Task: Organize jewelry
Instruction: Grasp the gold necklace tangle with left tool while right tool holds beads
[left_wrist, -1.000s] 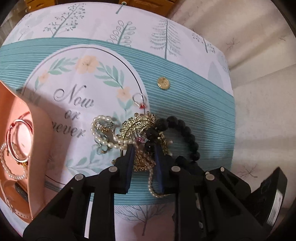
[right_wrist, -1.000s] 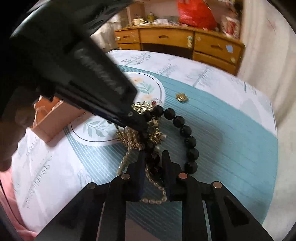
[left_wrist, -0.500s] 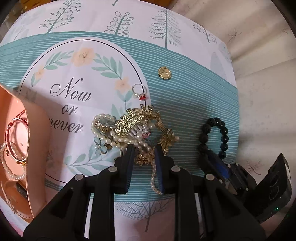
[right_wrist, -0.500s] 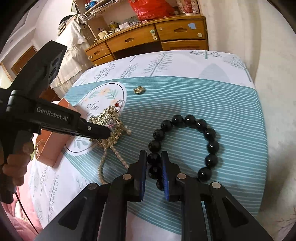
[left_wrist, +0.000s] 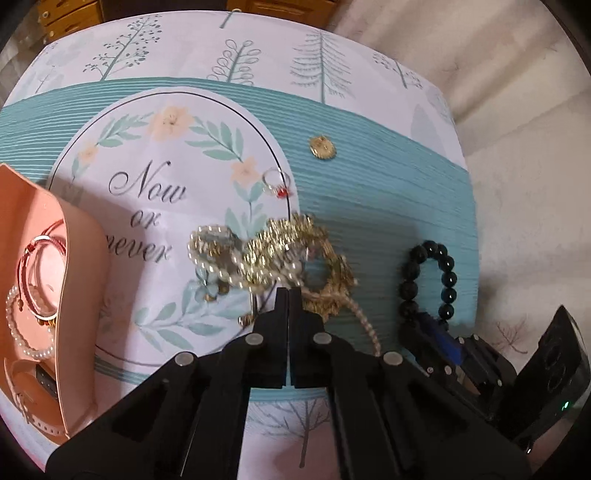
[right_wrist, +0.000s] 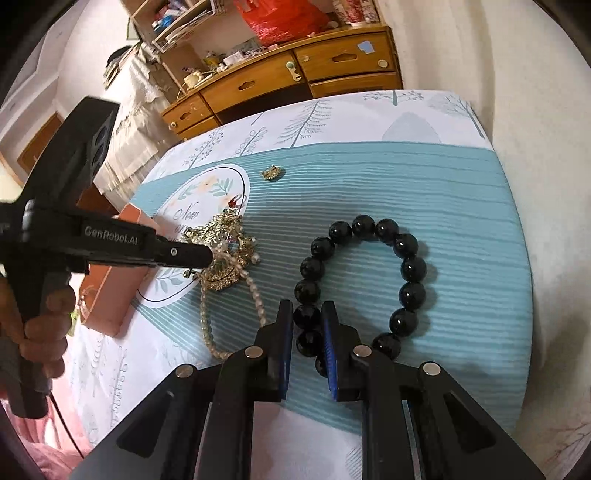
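Note:
A tangle of gold ornaments and a pearl strand lies mid-table; it also shows in the right wrist view. My left gripper is shut at the tangle's near edge, seemingly pinching the pearl strand. A black bead bracelet lies flat on the teal cloth to the right, and it shows in the left wrist view. My right gripper has its jaws around the bracelet's near-left beads. A peach jewelry box with bangles and pearls sits at the left.
A ring with a red stone and a small gold brooch lie farther back on the cloth. The table edge runs close on the right. A wooden dresser stands behind the table.
The right gripper dragged the black bracelet out of the tangle to the right and laid it flat. The left gripper's jaws closed fully at the tangle's near edge.

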